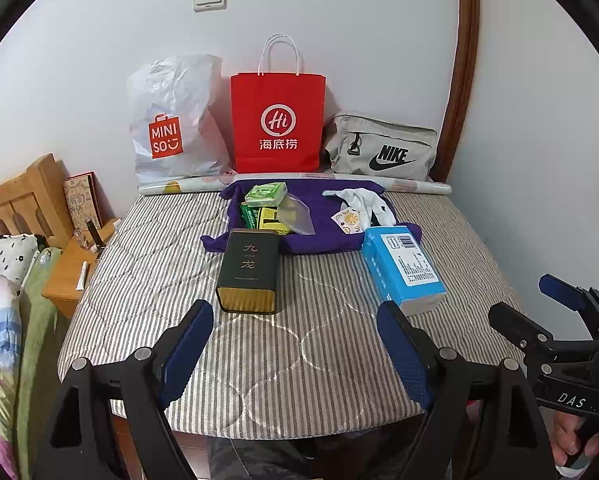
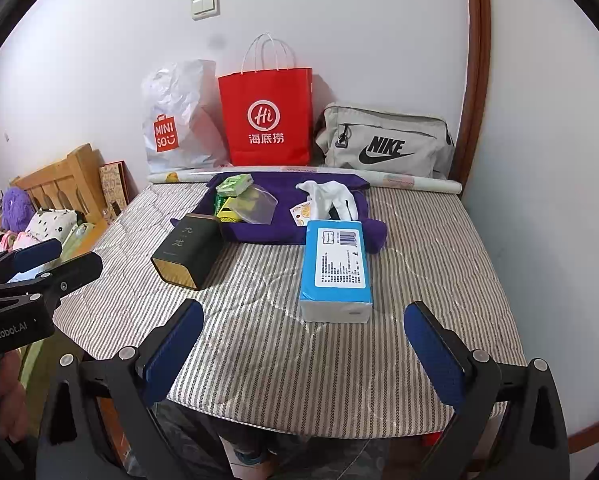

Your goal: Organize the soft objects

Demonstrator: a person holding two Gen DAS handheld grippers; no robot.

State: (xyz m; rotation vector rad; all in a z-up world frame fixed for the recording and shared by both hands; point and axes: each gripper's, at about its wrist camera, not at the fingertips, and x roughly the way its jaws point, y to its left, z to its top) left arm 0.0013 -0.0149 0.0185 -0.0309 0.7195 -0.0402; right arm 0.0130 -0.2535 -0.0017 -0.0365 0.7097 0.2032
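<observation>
Purple cloth (image 1: pixel 319 232), spread flat at the far middle of the striped mattress (image 1: pixel 299 360), carrying the small soft pieces: white gloves (image 1: pixel 365 204) bunched on its right half with a lemon-print packet (image 1: pixel 347 220) touching them, green tissue pack (image 1: pixel 265 194), green-and-yellow packets (image 1: pixel 265 218) and a clear zip bag (image 1: pixel 297 212) on its left half. Blue tissue pack (image 1: pixel 403 268) lying at the cloth's near right corner, one end on the cloth; dark tea tin (image 1: pixel 251 276) (rigid, not soft) on its side at the near left edge. Beyond, against the wall: white Miniso bag (image 1: pixel 171 128), red paper bag (image 1: pixel 277 120), grey Nike bag (image 1: pixel 383 148), with a roll of patterned paper (image 1: pixel 291 182) in front of them.

Left gripper (image 1: pixel 295 340) and right gripper (image 2: pixel 303 344) both held back at the near mattress edge, fingers spread wide, nothing between them. Fits either a sorting about to go on or one already laid out on the cloth; cannot tell which from this alone.

For any grasp on the blue pack: best taken across its narrow width near the middle, fingers closed gently enough to dent the wrap without crushing. For the gloves: pinch low into the bunch so both come together, lifting straight up to avoid dragging the cloth. Worth keeping clear of the tin, likely to roll if nudged.
</observation>
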